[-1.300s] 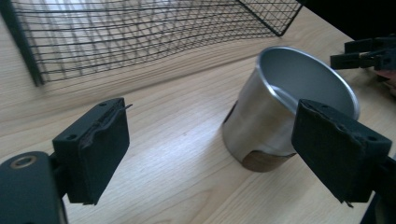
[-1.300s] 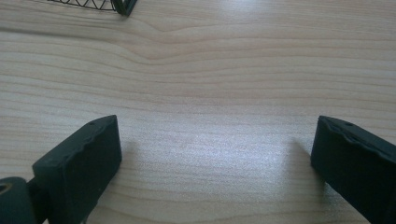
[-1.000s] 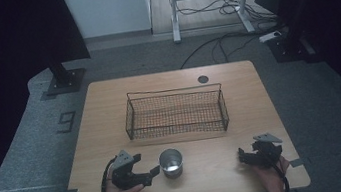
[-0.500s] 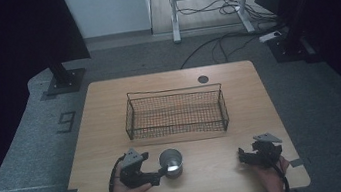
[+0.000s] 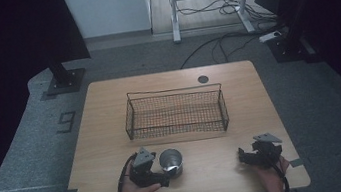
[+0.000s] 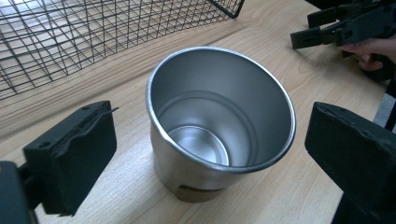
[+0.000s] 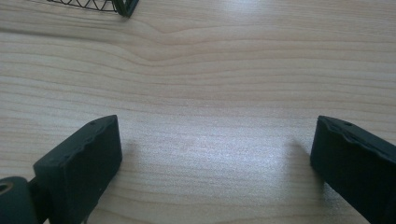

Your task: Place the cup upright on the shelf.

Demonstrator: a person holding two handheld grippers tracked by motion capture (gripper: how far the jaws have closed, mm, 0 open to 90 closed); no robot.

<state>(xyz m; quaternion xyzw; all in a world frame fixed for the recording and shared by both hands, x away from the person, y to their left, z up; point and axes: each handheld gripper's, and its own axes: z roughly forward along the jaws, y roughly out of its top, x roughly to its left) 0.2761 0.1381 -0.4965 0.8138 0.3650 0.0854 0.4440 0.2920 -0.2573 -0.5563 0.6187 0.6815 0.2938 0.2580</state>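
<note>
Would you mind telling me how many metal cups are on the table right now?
1. The metal cup stands upright and empty near the table's front edge, just in front of the wire basket, between the open jaws of the left gripper. The basket looks empty.

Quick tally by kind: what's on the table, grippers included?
Shiny steel cup: 1
Black wire mesh basket: 1
Black two-jaw grippers: 2, left gripper, right gripper
Total: 4
</note>
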